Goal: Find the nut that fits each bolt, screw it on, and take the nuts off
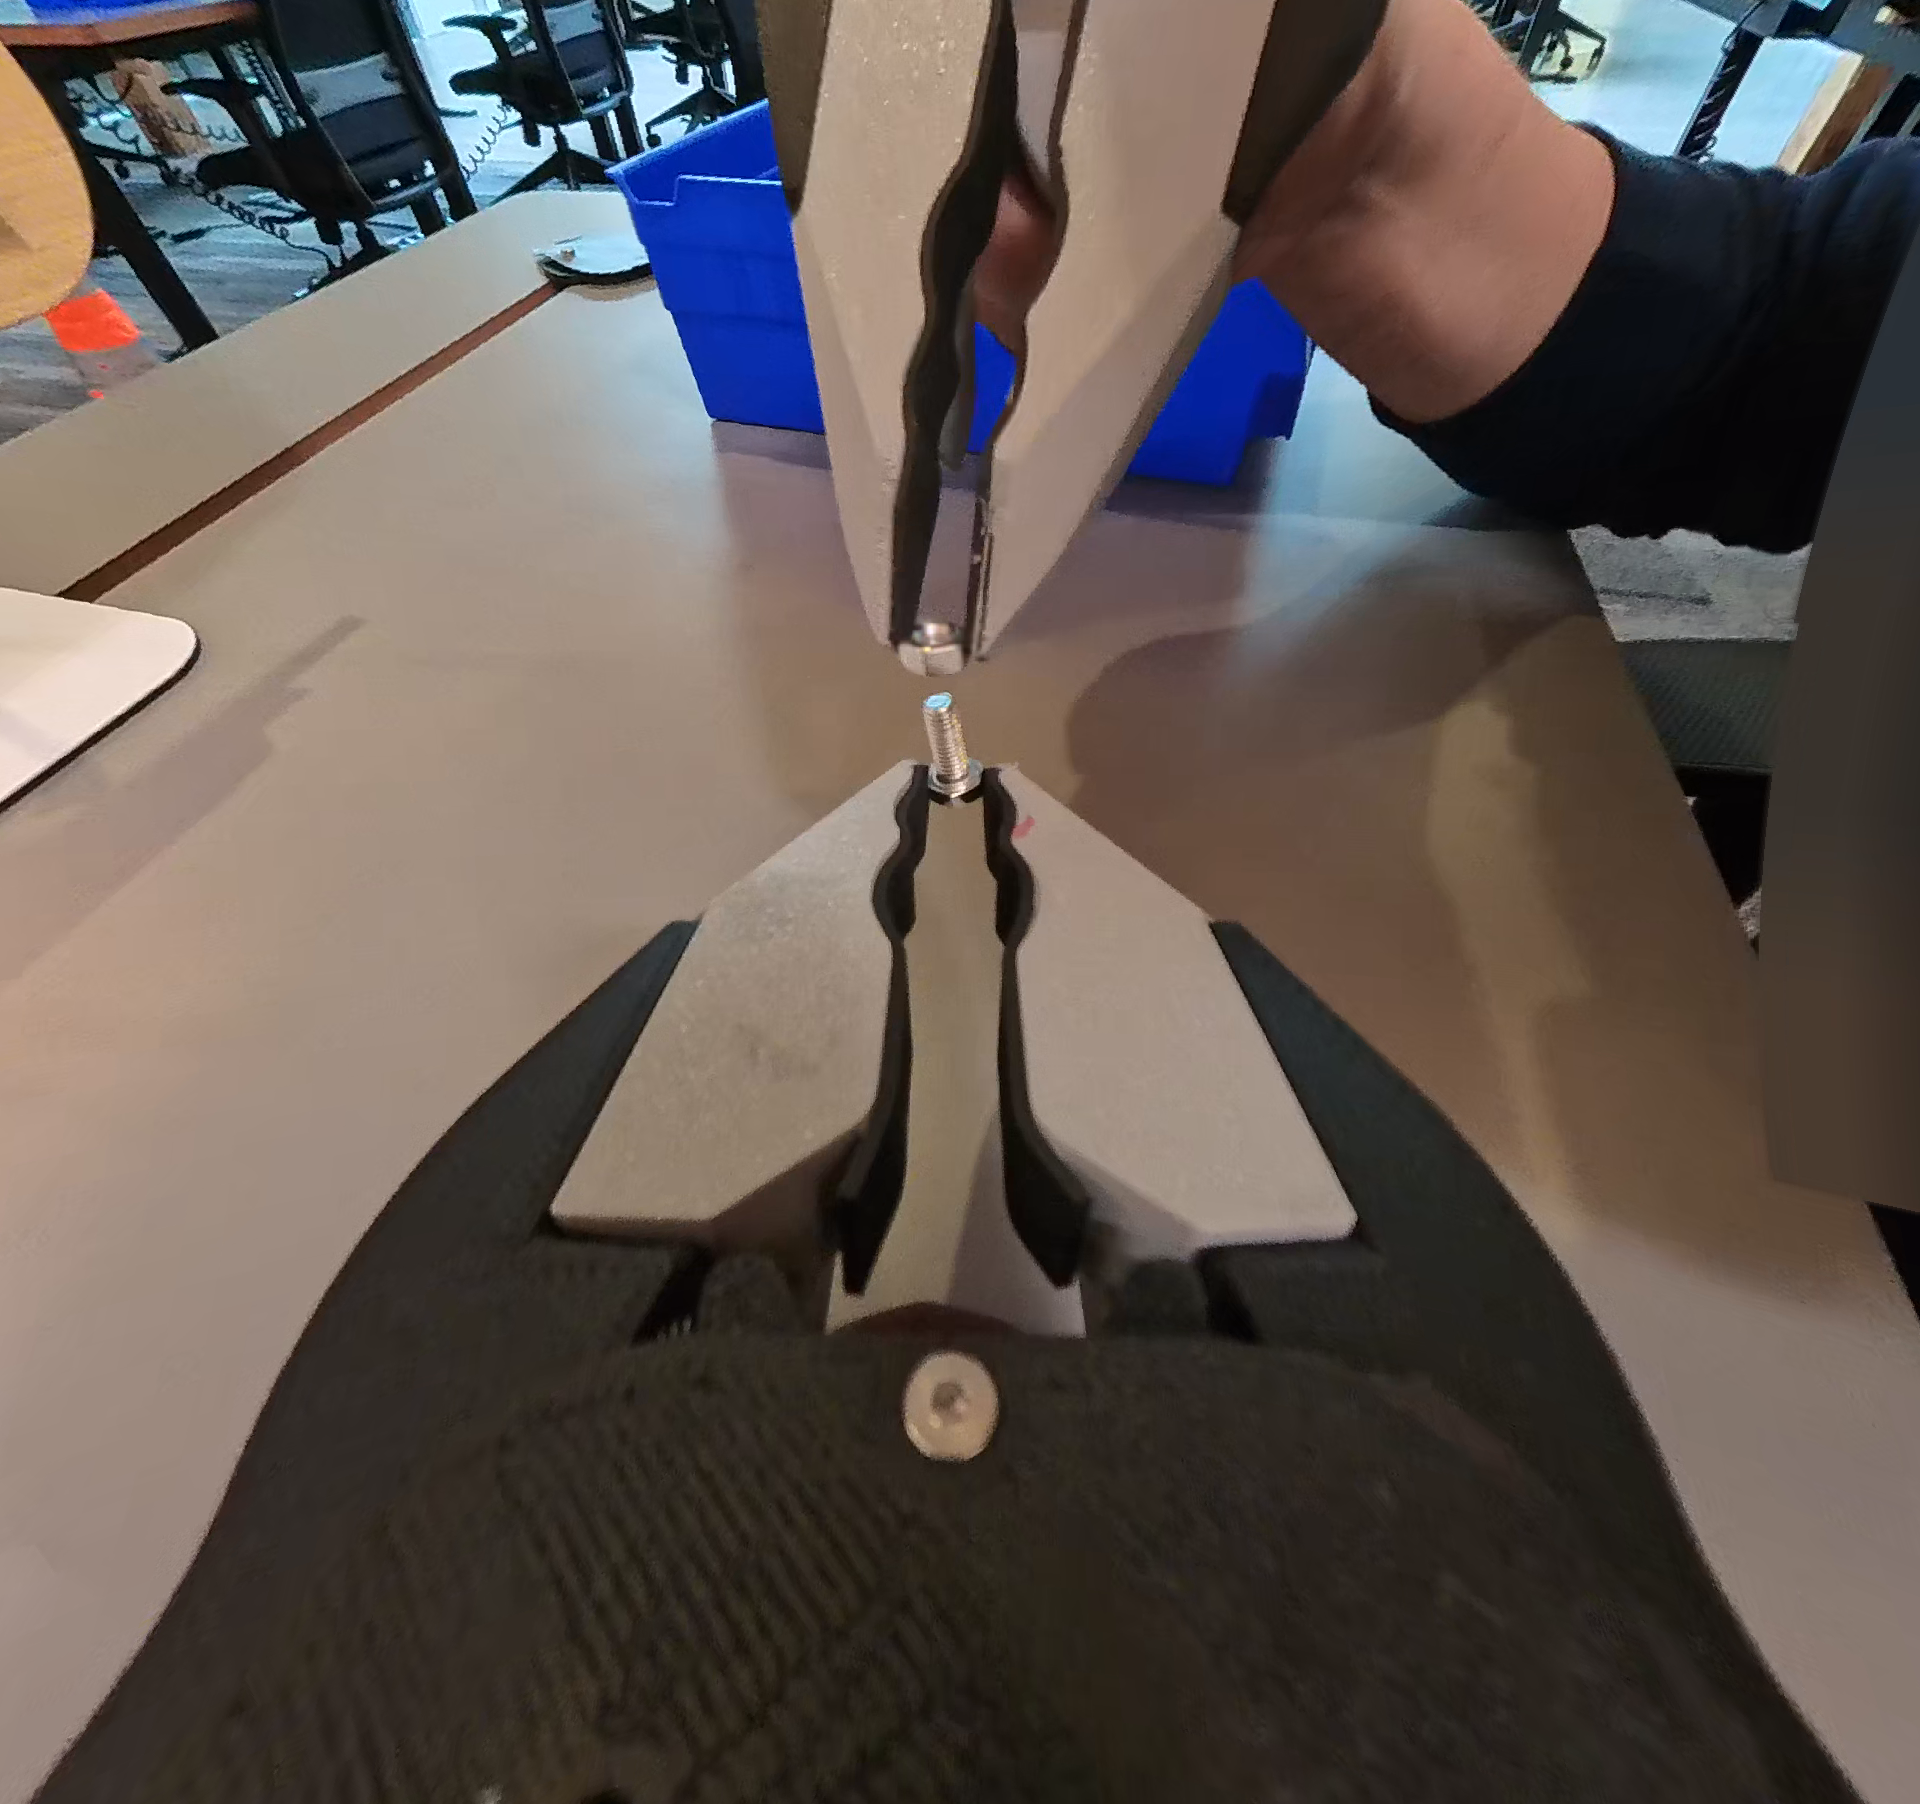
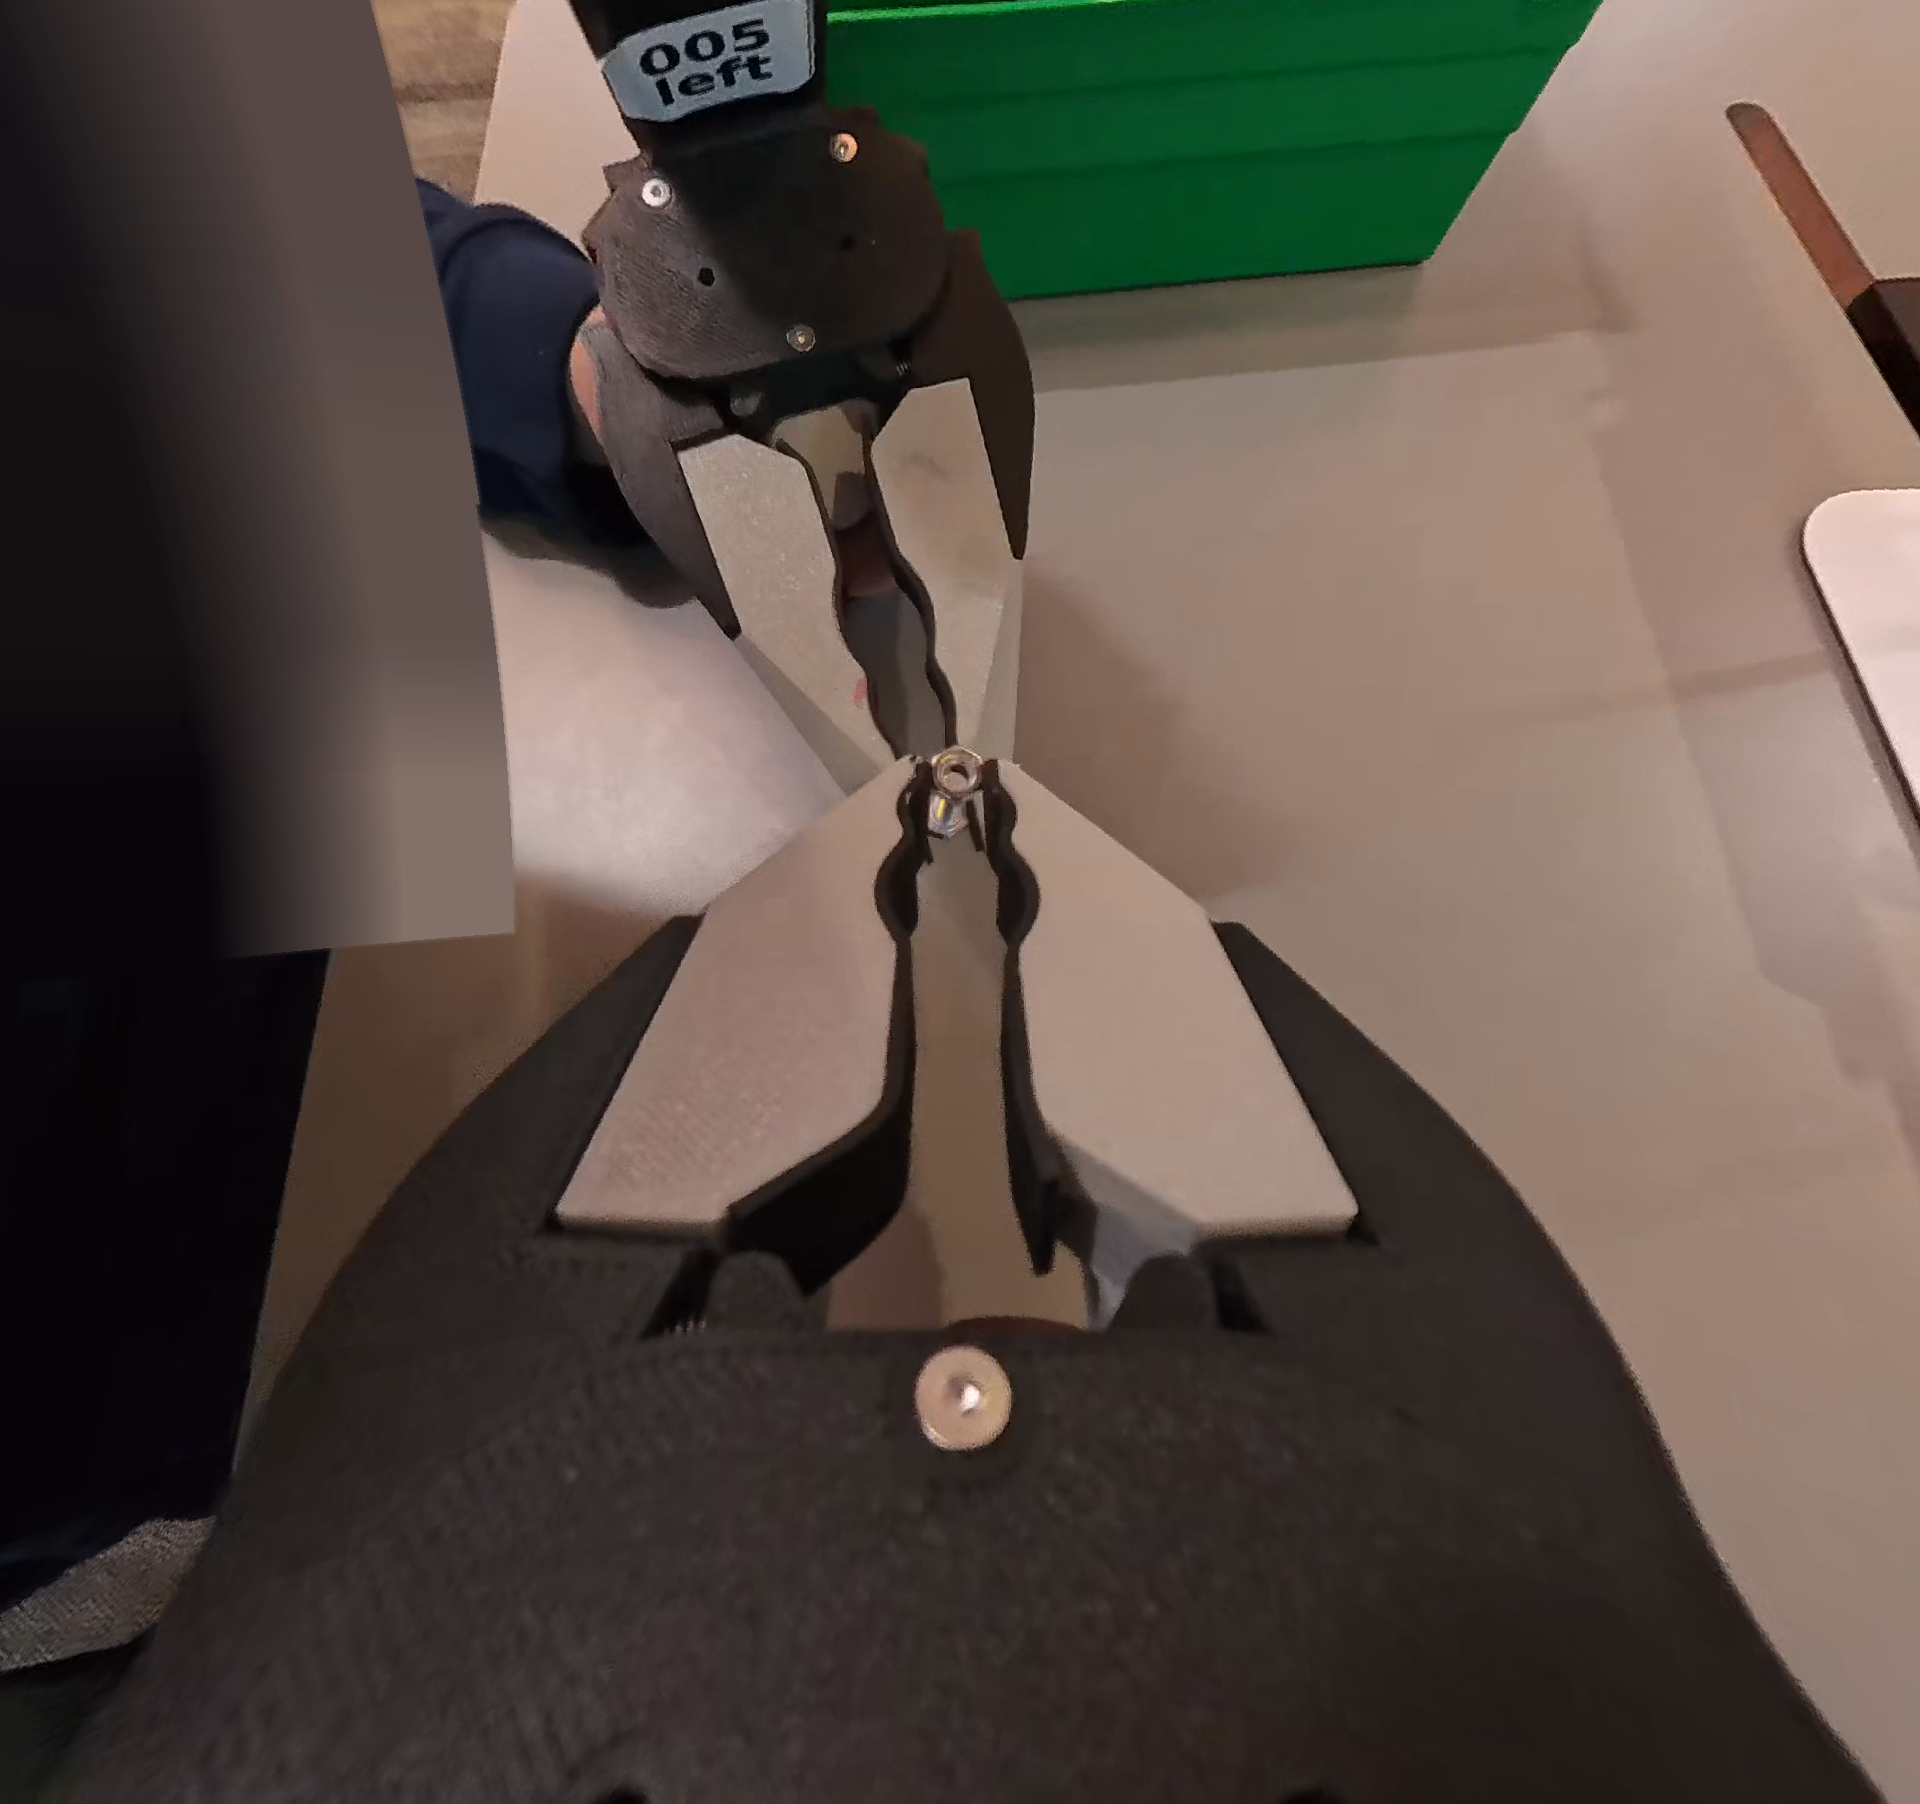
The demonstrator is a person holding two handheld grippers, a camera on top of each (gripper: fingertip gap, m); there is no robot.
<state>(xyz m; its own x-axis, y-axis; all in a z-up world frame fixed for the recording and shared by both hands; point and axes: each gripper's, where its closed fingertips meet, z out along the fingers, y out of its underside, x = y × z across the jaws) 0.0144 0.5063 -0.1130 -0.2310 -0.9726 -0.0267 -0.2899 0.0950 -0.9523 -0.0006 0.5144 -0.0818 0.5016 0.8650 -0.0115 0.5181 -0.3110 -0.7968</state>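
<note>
My left gripper point(image 1: 954, 780) is shut on the head of a small silver bolt point(image 1: 943, 731), whose threaded shaft points away from it. My right gripper point(image 1: 935, 642) comes in from above, tip to tip with the left, and is shut on a silver nut point(image 1: 925, 653). A small gap shows between the nut and the bolt's tip. In the right wrist view the right gripper point(image 2: 954, 782) holds the nut point(image 2: 952, 773) with its hole facing the camera. The left gripper point(image 2: 920, 741) stands just behind it, and the bolt is mostly hidden by the nut.
Both grippers hover over a grey table point(image 1: 416, 819). A blue bin point(image 1: 727, 300) stands behind the right gripper, a green bin point(image 2: 1195, 113) behind the left. A white flat pad point(image 1: 62, 684) lies at the table's edge. A hand point(image 1: 1403, 196) in a dark sleeve holds the right gripper. Left and right tips are no more than a few centimetres apart.
</note>
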